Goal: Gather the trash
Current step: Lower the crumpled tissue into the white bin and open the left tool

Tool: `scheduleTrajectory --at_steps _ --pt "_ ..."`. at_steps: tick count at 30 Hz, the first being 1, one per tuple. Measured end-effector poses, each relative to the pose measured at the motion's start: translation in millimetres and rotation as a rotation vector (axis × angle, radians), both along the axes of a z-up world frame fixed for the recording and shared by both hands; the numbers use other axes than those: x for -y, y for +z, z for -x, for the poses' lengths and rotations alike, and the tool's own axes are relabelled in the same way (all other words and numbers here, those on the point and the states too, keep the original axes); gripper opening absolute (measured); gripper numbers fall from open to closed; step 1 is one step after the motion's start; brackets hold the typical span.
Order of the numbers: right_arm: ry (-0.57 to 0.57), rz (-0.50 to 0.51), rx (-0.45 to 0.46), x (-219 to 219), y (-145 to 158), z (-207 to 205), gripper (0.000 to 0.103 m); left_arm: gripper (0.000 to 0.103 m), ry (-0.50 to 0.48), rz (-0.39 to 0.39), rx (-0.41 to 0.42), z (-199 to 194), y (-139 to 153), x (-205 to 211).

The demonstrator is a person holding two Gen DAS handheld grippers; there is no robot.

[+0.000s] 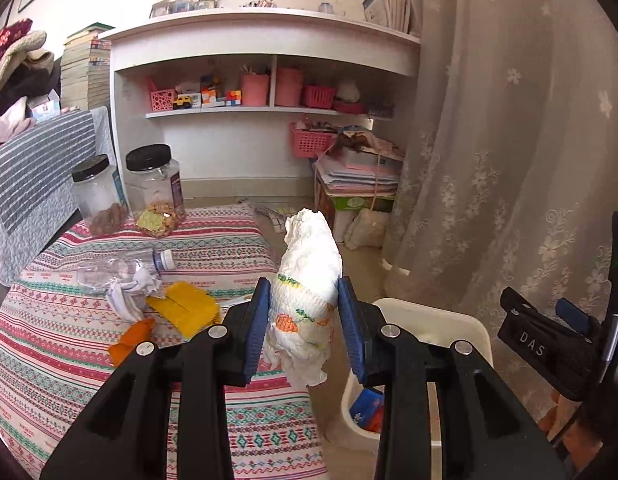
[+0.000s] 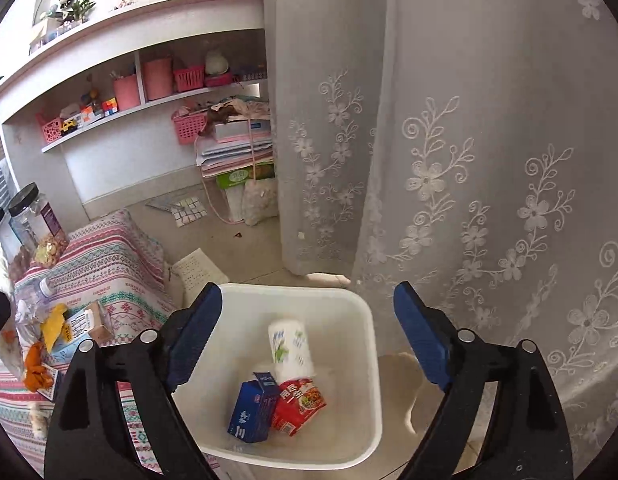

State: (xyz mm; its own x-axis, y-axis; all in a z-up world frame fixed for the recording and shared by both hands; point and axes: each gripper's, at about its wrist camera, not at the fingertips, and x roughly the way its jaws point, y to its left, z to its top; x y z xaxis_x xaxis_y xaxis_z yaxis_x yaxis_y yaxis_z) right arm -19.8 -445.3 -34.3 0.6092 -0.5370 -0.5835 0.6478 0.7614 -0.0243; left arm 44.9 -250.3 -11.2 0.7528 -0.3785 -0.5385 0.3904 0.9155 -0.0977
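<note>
Trash here is mostly light, crushable stuff – the rolled white diaper (image 1: pixel 305 292) is clamped in the left claw (image 1: pixel 305 316), pads pressing its lower printed part, the roll standing up out of the jaws above the striped bed cover (image 1: pixel 237 252) and just beside the white bin (image 1: pixel 441 312). Soft and padded, it squashes under the pads, so a mid-body pinch like this looks secure; the loose flap at the bottom could unroll. Right claw (image 2: pixel 309 336) hangs wide open and empty over the bin (image 2: pixel 365 380), nothing between its pads. Inside the bin: a paper cup (image 2: pixel 291 346), a blue carton (image 2: pixel 253 412), a red packet (image 2: pixel 299 404). On the bed cover there is more to collect – a crushed clear bottle (image 1: pixel 121 270), slippery and springy, best taken at the neck by the cap; a crumpled white paper (image 1: pixel 129 292), weightless, grab anywhere; a yellow wrapper (image 1: pixel 185 308) and an orange scrap (image 1: pixel 131 340), thin and flat, likely need an edge pinch. Two black-lidded jars (image 1: pixel 153 188) hold food, probably not trash. Likely next step: swing the diaper over the bin and release
</note>
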Motion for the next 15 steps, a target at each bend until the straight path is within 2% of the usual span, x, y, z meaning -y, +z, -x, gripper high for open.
scheduleTrajectory --at_steps 2,15 --pt "-0.037 0.032 -0.001 9.7 1.2 8.2 0.093 0.035 -0.023 0.016 -0.028 -2.2 -3.6 11.7" --pt "-0.192 0.098 -0.064 58.9 -2.6 40.9 0.096 0.036 -0.172 -0.002 -0.125 0.7 -39.5 78.1"
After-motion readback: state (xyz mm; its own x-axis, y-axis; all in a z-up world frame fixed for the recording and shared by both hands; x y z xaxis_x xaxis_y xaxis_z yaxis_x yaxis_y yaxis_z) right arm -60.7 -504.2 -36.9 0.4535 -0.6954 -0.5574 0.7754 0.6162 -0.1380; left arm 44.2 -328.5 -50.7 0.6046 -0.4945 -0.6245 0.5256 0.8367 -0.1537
